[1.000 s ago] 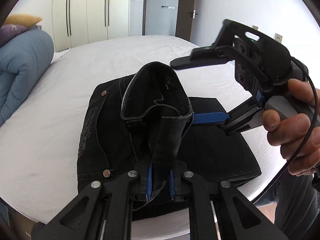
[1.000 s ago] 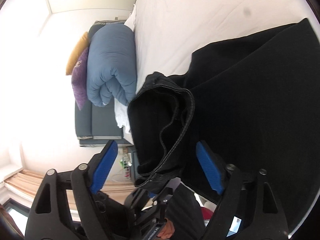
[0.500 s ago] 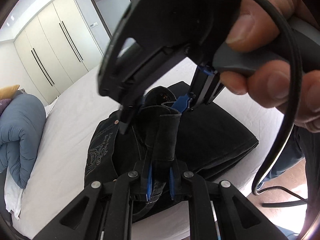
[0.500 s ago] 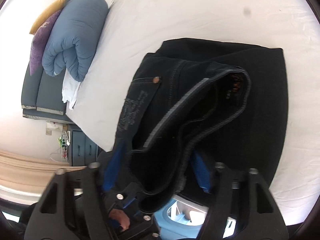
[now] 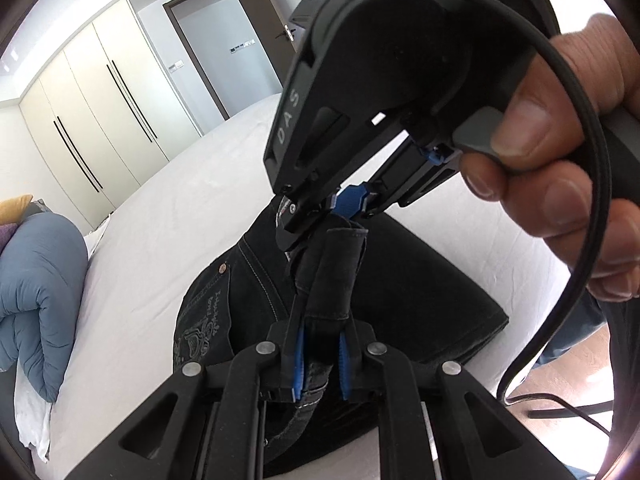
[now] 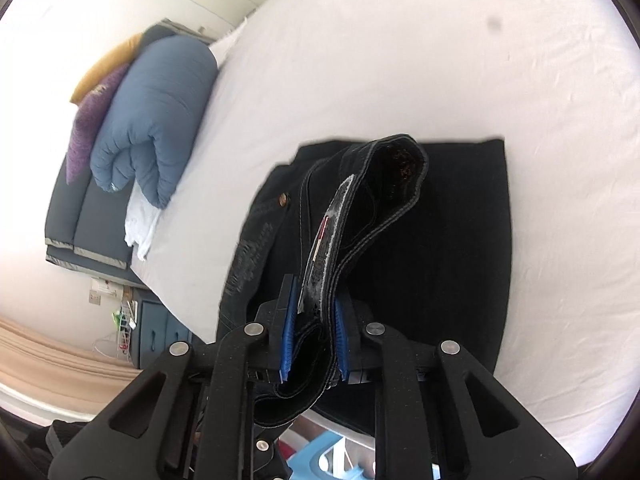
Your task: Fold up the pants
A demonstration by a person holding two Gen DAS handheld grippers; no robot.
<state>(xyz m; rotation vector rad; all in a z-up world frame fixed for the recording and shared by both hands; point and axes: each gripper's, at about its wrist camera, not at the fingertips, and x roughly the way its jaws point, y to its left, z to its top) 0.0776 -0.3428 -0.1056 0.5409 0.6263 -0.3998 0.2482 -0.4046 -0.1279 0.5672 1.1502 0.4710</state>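
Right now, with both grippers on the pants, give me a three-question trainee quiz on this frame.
1. True or false: the left gripper is shut on the waistband of the black pants.
2. Multiple choice: what lies at the head of the bed? A) a rolled blue duvet B) a laptop C) a stack of books
3. Fill in: the right gripper is ____ on the pants' waistband.

Key
1. True: its blue pads press denim from both sides.
2. A: the blue duvet lies beside a purple pillow.
3. Shut: folded denim is pinched between its pads.
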